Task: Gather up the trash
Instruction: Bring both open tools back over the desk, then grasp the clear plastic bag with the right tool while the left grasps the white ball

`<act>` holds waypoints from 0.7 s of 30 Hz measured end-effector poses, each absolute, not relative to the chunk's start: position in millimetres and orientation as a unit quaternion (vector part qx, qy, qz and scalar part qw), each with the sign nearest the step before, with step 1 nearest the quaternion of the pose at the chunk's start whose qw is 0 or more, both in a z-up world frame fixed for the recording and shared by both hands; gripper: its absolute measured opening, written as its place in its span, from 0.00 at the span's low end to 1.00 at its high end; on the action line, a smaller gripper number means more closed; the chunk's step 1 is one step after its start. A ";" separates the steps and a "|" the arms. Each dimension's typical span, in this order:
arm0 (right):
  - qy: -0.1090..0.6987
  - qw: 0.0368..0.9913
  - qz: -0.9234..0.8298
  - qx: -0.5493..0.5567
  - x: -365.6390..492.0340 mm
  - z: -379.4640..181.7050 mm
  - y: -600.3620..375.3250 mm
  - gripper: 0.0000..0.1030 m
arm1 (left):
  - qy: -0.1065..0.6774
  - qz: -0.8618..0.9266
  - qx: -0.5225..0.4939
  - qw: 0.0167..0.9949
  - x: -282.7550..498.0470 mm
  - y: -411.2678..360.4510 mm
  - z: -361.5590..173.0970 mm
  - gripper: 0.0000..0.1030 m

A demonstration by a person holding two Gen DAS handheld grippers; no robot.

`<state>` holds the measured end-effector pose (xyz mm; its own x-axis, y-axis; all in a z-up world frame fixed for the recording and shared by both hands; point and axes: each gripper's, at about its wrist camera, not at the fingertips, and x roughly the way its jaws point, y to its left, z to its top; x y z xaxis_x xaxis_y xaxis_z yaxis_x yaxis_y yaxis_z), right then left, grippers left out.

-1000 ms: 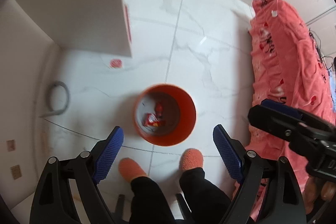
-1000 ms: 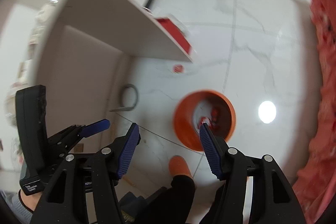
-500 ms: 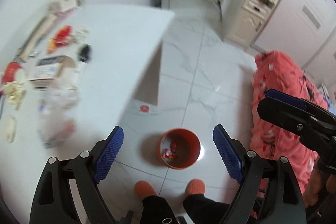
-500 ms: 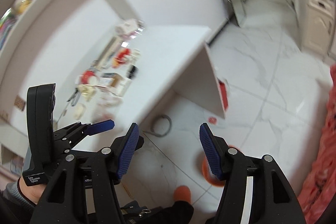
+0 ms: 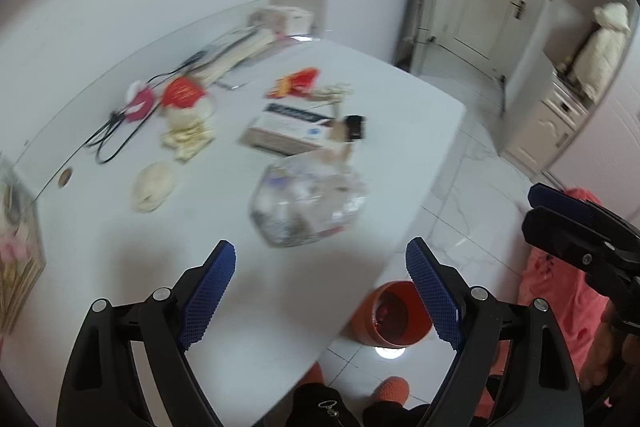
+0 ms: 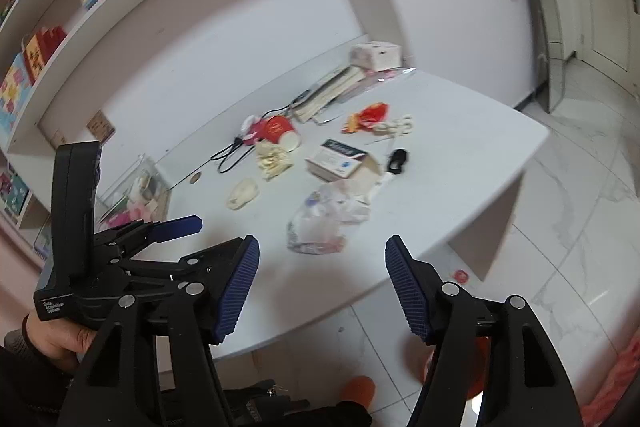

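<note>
Blue-padded fingers [image 5: 434, 297] of both grippers spread, above white table [image 5: 120, 247]

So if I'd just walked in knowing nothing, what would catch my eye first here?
Probably the white desk scattered with litter: a crumpled clear plastic bag nearest the front edge, a small cardboard box behind it, and a tipped red paper cup further back. Then the two open blue-padded tools in the foreground, the left gripper and the right gripper, plus an orange bin on the floor beside the desk.
</note>
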<state>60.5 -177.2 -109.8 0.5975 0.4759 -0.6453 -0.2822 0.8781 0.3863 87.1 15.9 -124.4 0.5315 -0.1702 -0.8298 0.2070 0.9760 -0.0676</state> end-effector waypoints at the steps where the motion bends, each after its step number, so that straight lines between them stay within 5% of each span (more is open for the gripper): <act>1: 0.395 0.884 0.221 0.118 63.9 -110.9 -169.4 0.64 | 0.476 -0.100 0.011 0.874 88.2 28.6 -125.2 0.84; 21: 0.486 0.845 0.173 0.142 158.5 -206.2 -112.3 0.64 | 0.512 -0.109 0.012 0.852 146.2 96.0 -165.3 0.84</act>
<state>158.5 -112.3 -206.2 0.4676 0.4307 -0.7719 -0.1552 0.8997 0.4079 146.2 96.0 -165.3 0.4527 -0.1737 -0.8746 0.1978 0.9760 -0.0915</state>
